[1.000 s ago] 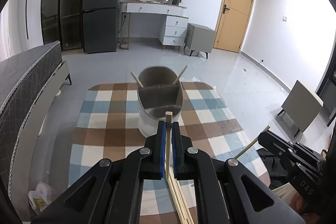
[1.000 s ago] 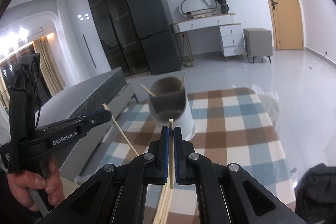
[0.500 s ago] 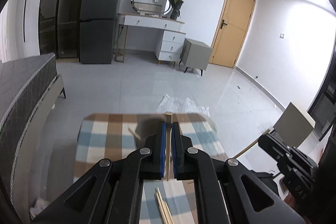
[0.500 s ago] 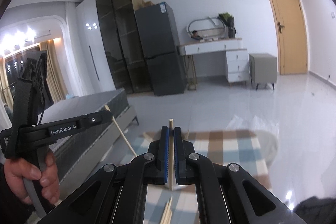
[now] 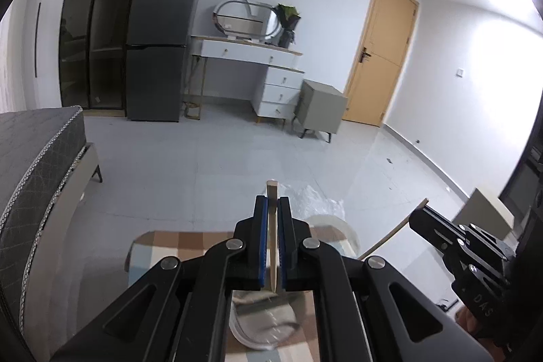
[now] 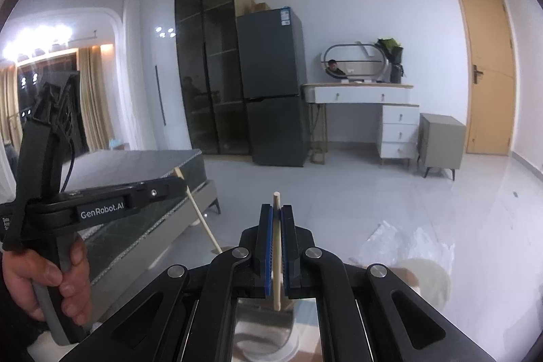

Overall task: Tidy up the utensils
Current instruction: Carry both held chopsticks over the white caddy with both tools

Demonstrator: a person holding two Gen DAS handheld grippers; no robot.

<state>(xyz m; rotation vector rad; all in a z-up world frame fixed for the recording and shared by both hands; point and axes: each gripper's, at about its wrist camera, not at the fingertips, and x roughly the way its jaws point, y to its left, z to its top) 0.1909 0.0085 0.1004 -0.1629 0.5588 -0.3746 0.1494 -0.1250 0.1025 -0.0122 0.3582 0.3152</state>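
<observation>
My left gripper (image 5: 271,209) is shut on a wooden chopstick (image 5: 272,240), held upright with its lower tip just above the open mouth of the white utensil holder (image 5: 261,324). My right gripper (image 6: 277,216) is shut on another chopstick (image 6: 277,253), its tip also over the holder (image 6: 264,328). The right gripper shows at the right of the left wrist view (image 5: 458,246) with its chopstick (image 5: 393,233). The left gripper shows at the left of the right wrist view (image 6: 112,199) with its chopstick (image 6: 198,212).
The holder stands on a round table with a checked cloth (image 5: 159,246). A grey bed (image 5: 34,165) lies to the left. A fridge (image 5: 159,39), a white desk (image 5: 258,70), a bedside cabinet (image 5: 319,107) and a door (image 5: 387,50) stand at the far wall.
Both grippers rose and came in over the holder, each with its chopstick. The views tilted up, so the holder dropped to the bottom of each view and the loose chopsticks on the cloth left sight.
</observation>
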